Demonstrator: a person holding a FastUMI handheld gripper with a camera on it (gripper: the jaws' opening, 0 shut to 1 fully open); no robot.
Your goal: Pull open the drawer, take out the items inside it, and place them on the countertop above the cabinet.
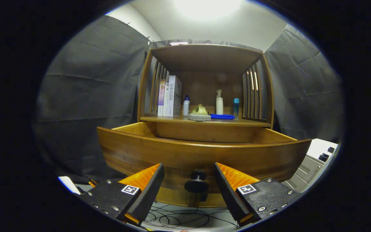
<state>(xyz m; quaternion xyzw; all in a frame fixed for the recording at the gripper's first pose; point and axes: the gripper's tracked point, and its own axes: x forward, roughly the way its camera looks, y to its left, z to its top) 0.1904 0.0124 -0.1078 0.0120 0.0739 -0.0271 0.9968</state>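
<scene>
Jaws are standing wide apart, both fingers spread, gripping nothing. Gripper is hanging level with the drawer front, and the dark round knob is sitting in the gap between the fingers, touched by neither; clear space is showing on each side of it.

Drawer is standing pulled out toward the fingers. Its long axis is running crosswise to the fingers, side to side, and its front panel is facing straight at the gripper. The panel is warm brown wood, glossy, with darker horizontal grooves banding its lower part. The front looks bowed, though the lens may be bending it. The top rim of the front is rising above the fingertips, so the drawer's floor is hidden and I cannot tell what is lying inside. Paler inner side walls are showing just beyond the rim on both sides.

Beyond the drawer, the countertop is forming the floor of an open wooden hutch with slatted side walls. On it, from left of the fingers to right: upright books, a small bottle with a blue cap, a yellow-green object on a grey pad, a white pump bottle, a blue flat item lying down, and a blue tube.

Below the fingers, dark cables are looping on a pale floor.
</scene>
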